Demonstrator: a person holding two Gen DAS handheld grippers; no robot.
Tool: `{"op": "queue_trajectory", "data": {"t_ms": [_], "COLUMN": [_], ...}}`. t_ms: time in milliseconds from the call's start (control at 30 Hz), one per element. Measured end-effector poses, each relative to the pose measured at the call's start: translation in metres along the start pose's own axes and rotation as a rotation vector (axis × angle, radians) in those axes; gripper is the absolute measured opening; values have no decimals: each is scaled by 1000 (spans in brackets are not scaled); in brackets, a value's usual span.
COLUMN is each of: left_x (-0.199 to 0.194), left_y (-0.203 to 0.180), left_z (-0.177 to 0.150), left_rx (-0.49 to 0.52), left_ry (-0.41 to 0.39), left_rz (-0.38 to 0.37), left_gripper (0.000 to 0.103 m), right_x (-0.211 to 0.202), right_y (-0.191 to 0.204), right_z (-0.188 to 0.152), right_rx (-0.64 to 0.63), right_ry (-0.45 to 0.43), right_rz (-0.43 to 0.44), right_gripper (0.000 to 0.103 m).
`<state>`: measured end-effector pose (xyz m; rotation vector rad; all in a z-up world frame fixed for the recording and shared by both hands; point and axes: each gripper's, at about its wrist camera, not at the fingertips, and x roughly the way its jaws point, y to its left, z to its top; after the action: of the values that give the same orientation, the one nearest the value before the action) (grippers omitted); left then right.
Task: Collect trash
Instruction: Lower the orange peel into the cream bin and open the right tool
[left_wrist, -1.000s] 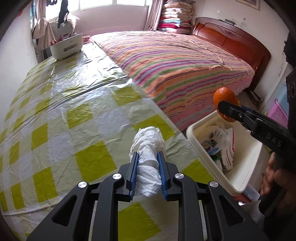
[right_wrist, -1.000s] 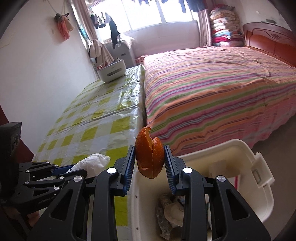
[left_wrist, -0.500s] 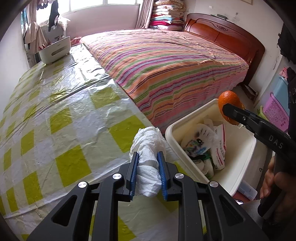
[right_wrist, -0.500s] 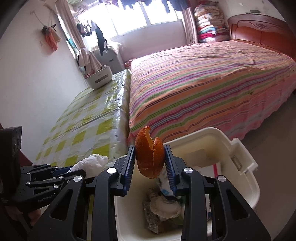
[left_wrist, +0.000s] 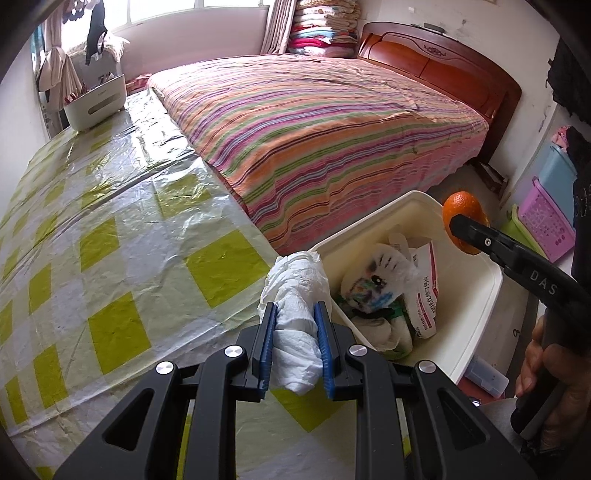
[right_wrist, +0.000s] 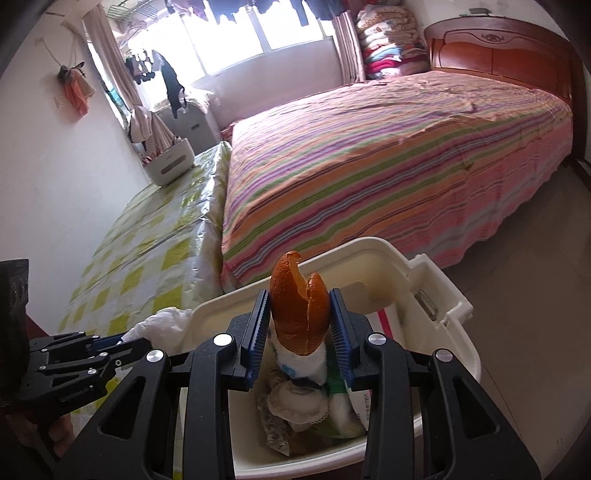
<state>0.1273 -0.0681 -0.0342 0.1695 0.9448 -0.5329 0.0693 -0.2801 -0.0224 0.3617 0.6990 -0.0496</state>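
My left gripper is shut on a crumpled white tissue and hangs over the table's near right edge, just left of the white plastic bin. The bin holds wrappers, a printed paper plate and other scraps. In the right wrist view my right gripper is shut on an orange peel, which stands upright between the blue pads above the bin. From the left wrist view the peel hangs over the bin's far right rim. The left gripper and tissue show at lower left.
The table wears a yellow-checked plastic cloth, with a white caddy at its far end. A striped bed runs alongside. The bin sits on the floor between table and bed. Purple and blue baskets stand at right; a person's hand grips the right tool.
Both grippers have shifted toward the bin. The tissue now sits beside the bin's rim, and the peel has come from the bin's near edge to above its contents.
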Motion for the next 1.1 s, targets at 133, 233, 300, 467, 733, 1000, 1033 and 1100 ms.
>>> {"op": "queue_trajectory", "data": {"t_ms": [133,233,300,467,733,1000,1033,1100], "left_x": [0,1,0,-3,-2,-1,0,1], "left_y": [-5,-8,-9,-14,-32,-47,-49,-53], "left_z": [-1,-2,-3,-4,-4,-4,-4,-4], "left_rx": [11,20,26,33,63,96,102,116], "left_ry": [2,5,4,-7,-30,-75,-75,-79], "left_rz": [-6,-3,-4,-8,-22,-38,-37,-36], "left_gripper": [21,21,21,21,21,21,21,21], "right_x": [0,-1,-1,-5,-17,-24,-25,-24], "right_y": [3,8,10,14,2,11,11,11], "right_z": [-2,-2,-2,-2,0,2,2,1], "right_rx": [-8,-18,-20,-34,1,-40,-46,-44], "right_ry": [3,0,-2,-15,-57,-101,-107,-114], "right_rz": [-11,-23,-20,-32,-87,-160,-167,-179], "right_gripper": [33,33,33,33,33,33,33,34]}}
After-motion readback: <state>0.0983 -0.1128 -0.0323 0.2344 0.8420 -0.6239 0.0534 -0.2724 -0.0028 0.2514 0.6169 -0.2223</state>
